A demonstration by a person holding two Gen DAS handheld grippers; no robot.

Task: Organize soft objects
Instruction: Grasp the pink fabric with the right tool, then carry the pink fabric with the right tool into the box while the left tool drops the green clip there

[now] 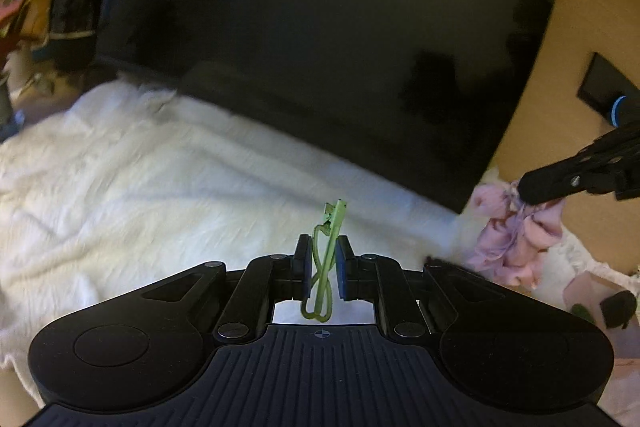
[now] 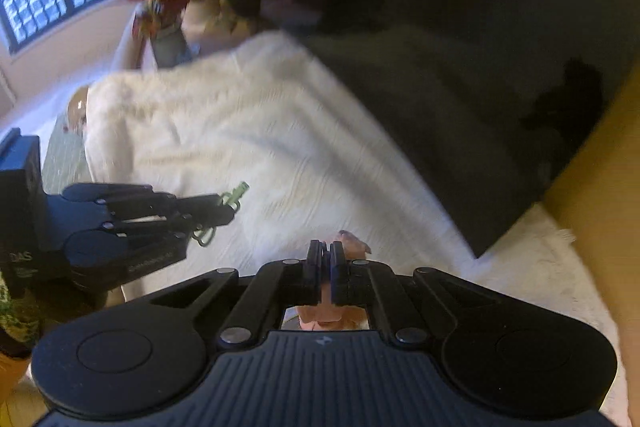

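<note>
Our left gripper pinches a green clip, its long axis pointing forward over the white blanket. Our right gripper, just beside it to the right, is clamped on pink cloth.

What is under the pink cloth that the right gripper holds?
The pink cloth hangs from the right gripper above the white furry blanket. The blanket covers whatever lies underneath it.
</note>
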